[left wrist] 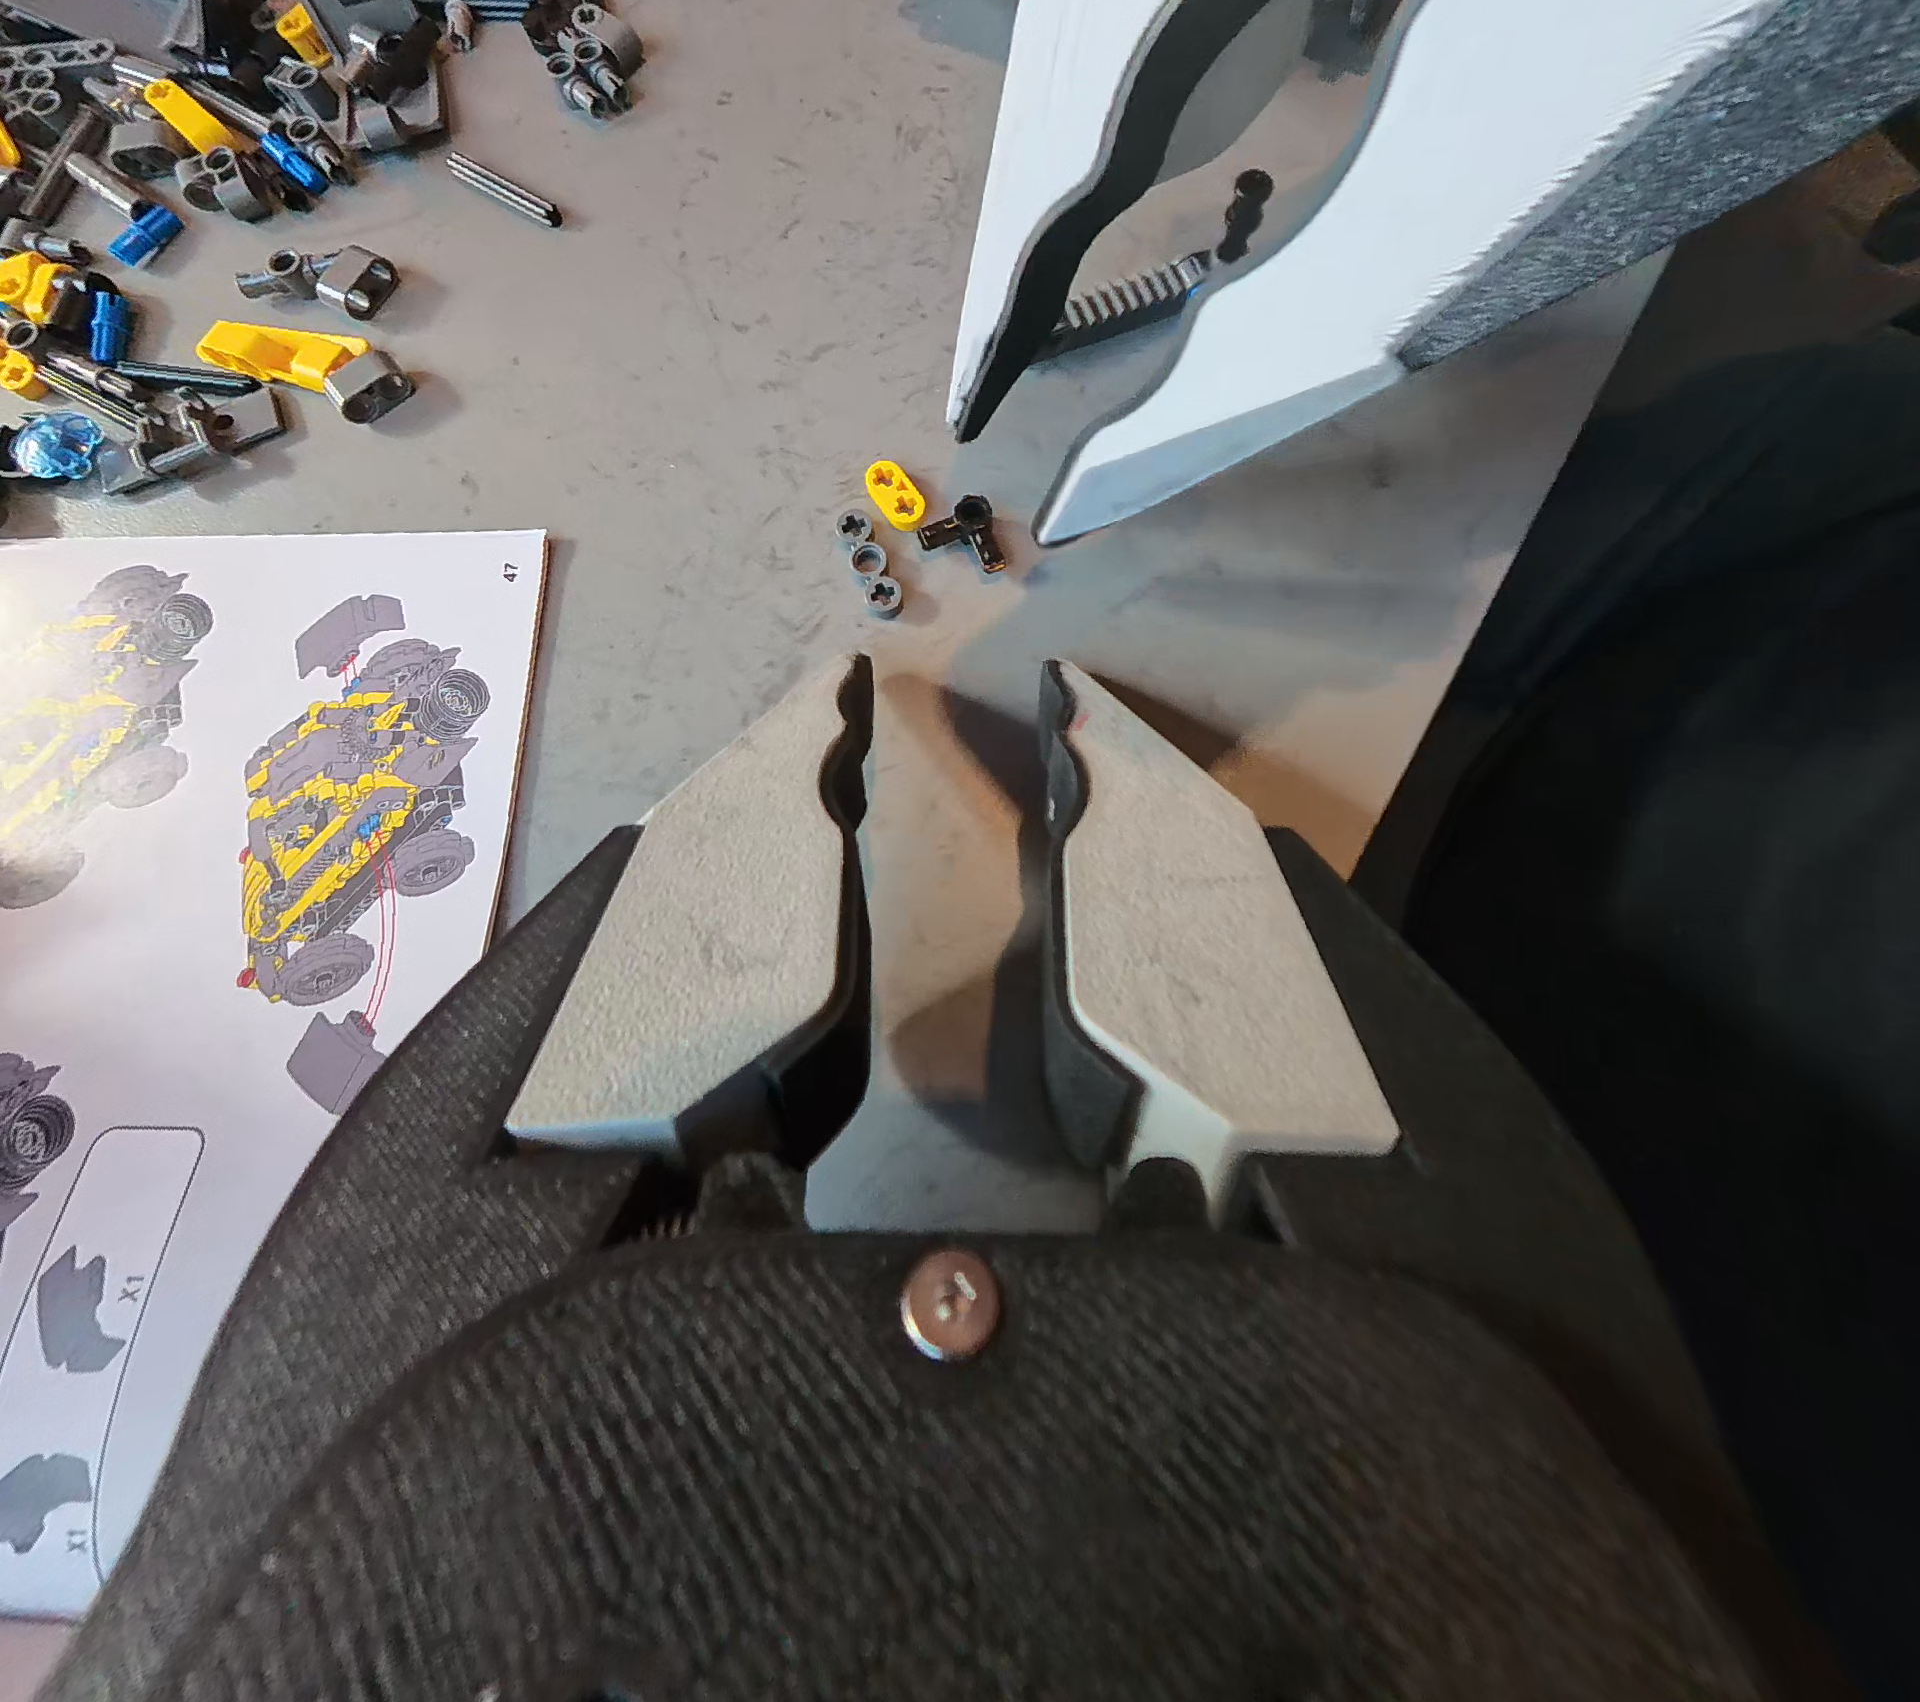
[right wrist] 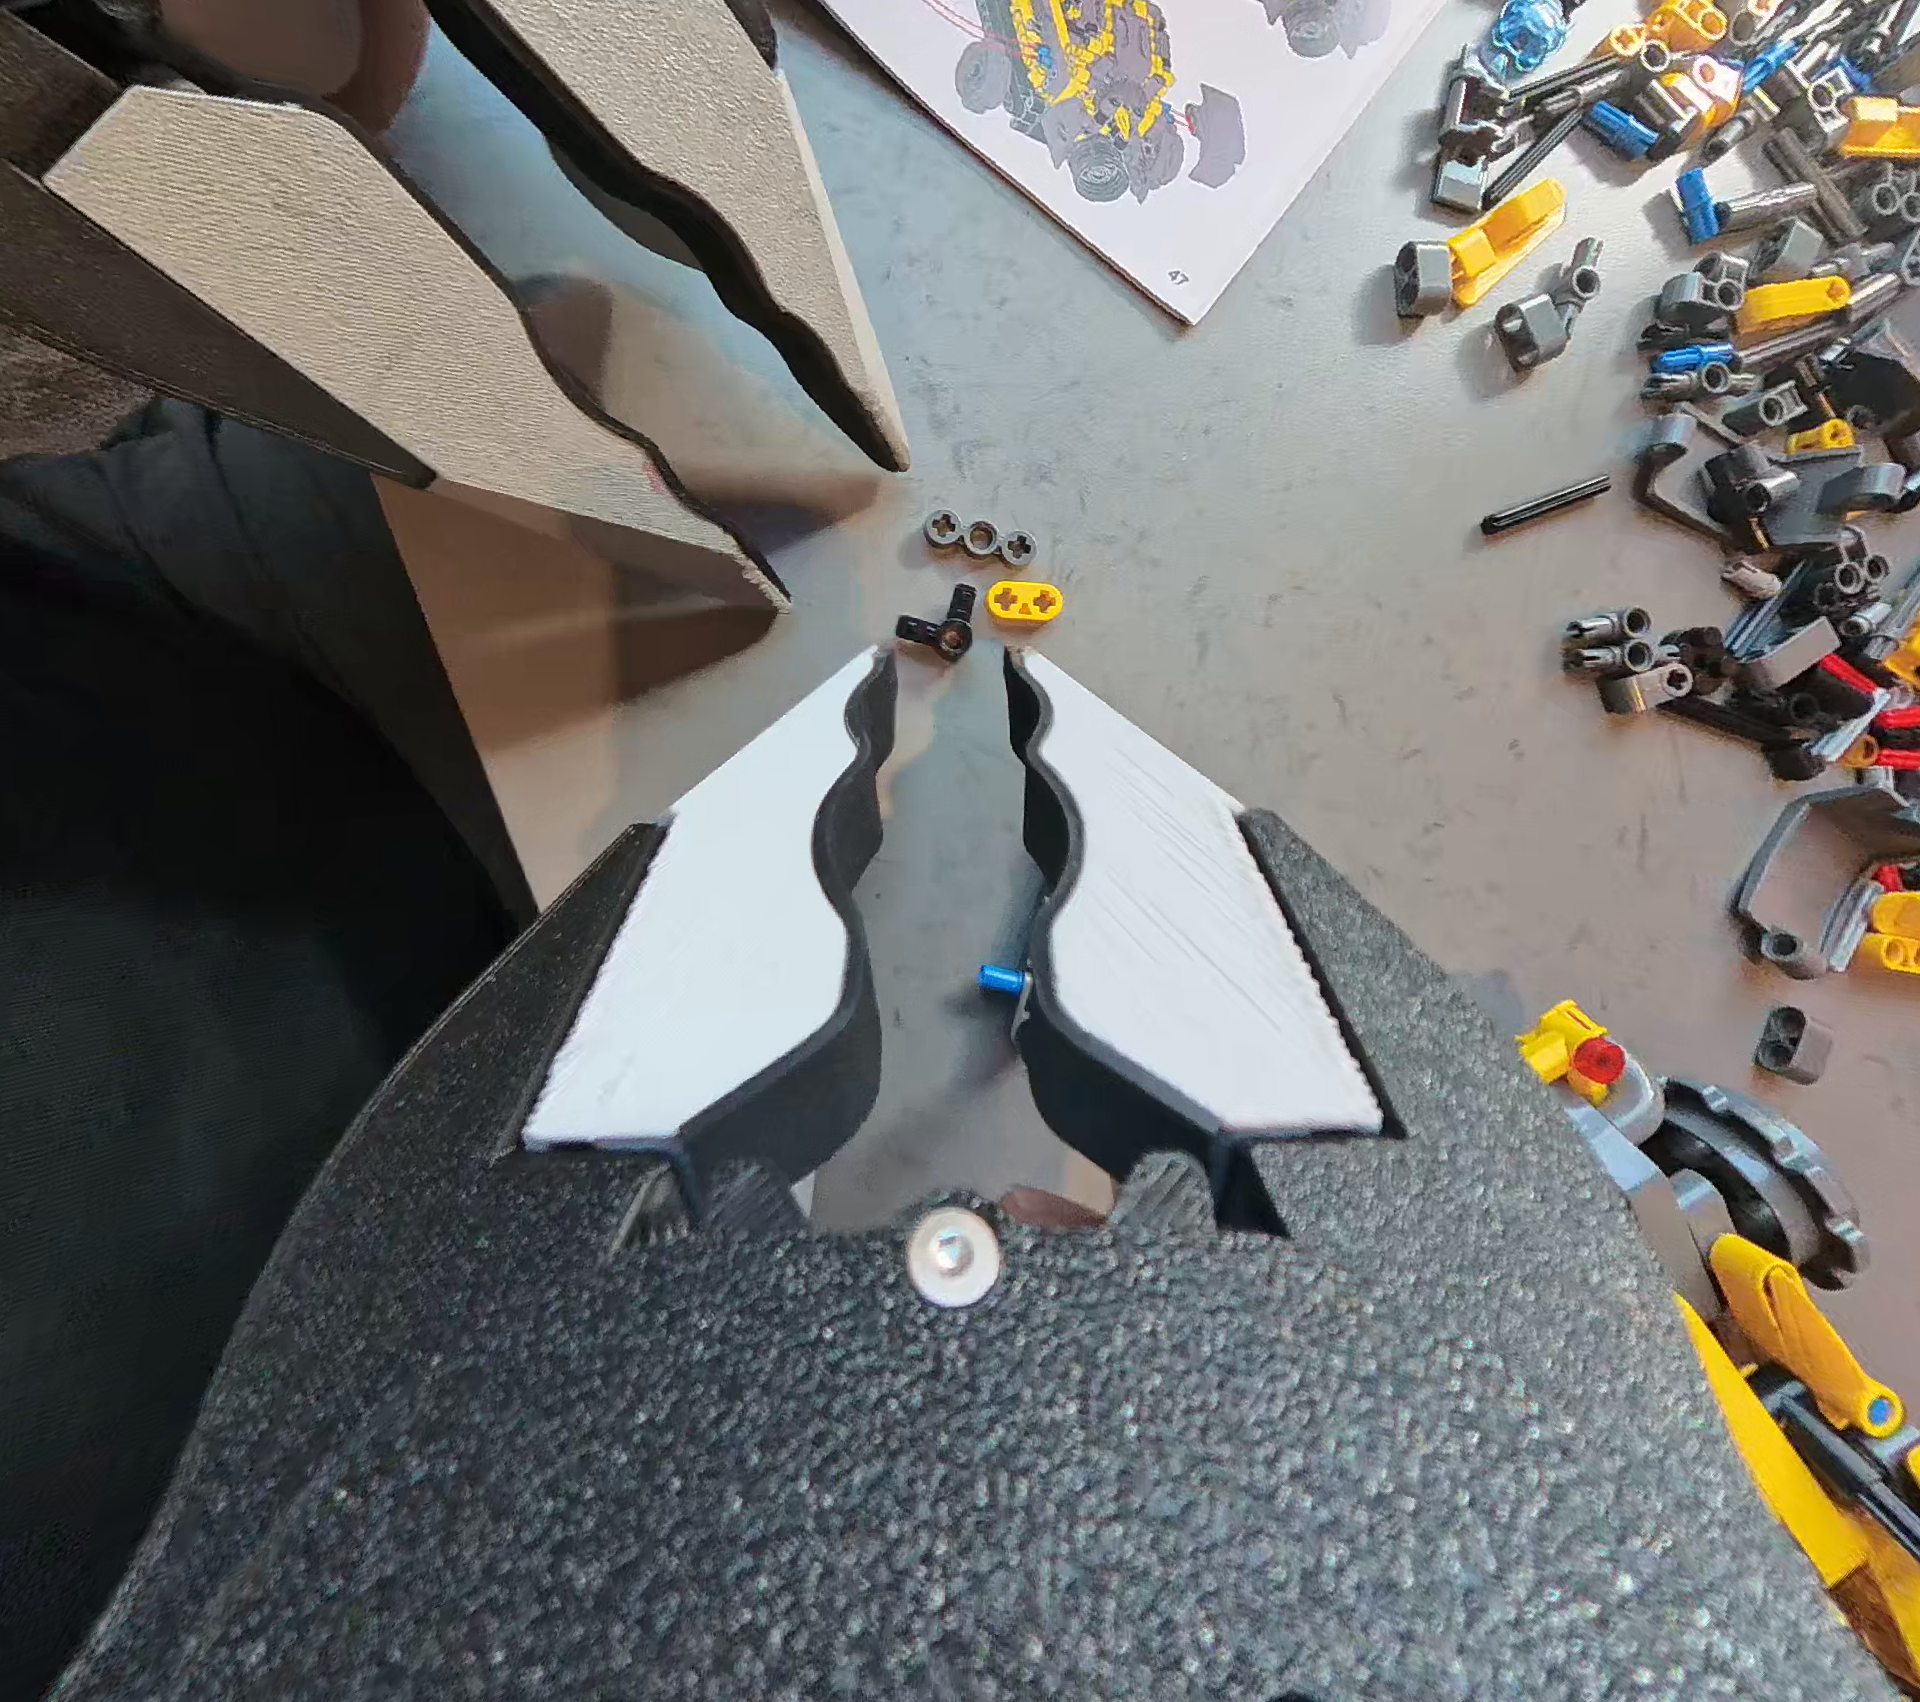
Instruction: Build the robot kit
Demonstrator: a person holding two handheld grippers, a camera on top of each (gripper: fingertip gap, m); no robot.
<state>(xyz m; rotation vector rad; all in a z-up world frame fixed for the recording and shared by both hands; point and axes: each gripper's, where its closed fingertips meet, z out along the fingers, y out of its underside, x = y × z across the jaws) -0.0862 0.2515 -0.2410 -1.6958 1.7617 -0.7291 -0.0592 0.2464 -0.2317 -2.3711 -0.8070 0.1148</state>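
Left claw (left wrist: 956, 665): lower centre of left wrist view, grey fingers parted, nothing between, tips forward and down. Right claw (right wrist: 945, 655): lower centre of right wrist view, white fingers parted, empty, tips facing left claw's.

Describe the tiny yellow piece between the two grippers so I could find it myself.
Start at the corner of the instruction booklet on the grey table, then look toward three small pieces lying apart from the big pile. The yellow link is a short oval with two cross-shaped holes, beside a grey three-hole beam and a black connector.
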